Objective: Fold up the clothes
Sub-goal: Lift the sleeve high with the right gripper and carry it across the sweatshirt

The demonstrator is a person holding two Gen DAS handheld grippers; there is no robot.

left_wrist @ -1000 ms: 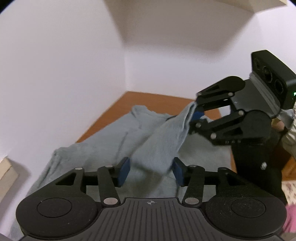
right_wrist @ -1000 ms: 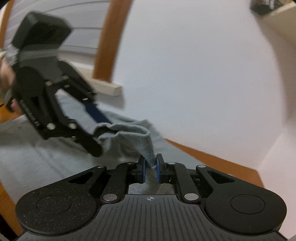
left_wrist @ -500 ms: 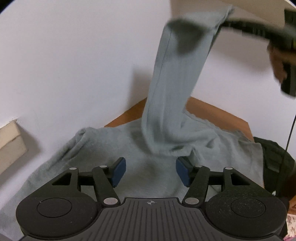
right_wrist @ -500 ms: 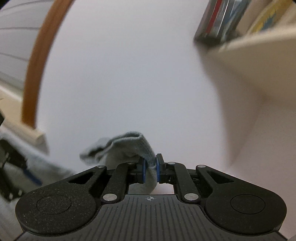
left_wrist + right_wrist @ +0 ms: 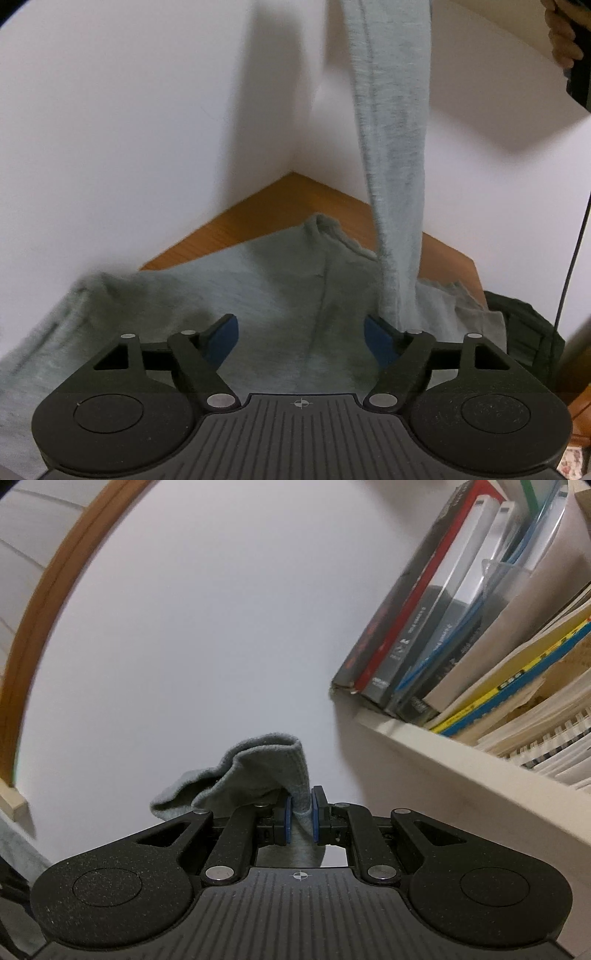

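Observation:
A grey long-sleeved top (image 5: 258, 295) lies spread on a wooden table (image 5: 280, 199) in a corner of white walls. One sleeve (image 5: 395, 147) is pulled straight up out of the left wrist view, taut. My left gripper (image 5: 301, 338) hovers low over the body of the top, jaws opening wide, nothing between the blue pads (image 5: 221, 339); the raised sleeve passes just behind the right pad. My right gripper (image 5: 300, 819) is held high and level, shut on the grey cuff (image 5: 258, 771), which bunches out ahead of the pads. A hand (image 5: 563, 33) shows at top right.
A shelf (image 5: 461, 760) with upright books (image 5: 424, 627) and spiral-bound pads juts out close on the right of the raised gripper. A wooden frame (image 5: 44, 602) curves at left. A dark bag (image 5: 524, 332) and a thin cable (image 5: 572, 251) are off the table's right edge.
The right gripper rose with the cuff, drawing the sleeve from slack on the table to a tall vertical strip. The left gripper's jaws spread wider and it dropped closer to the top.

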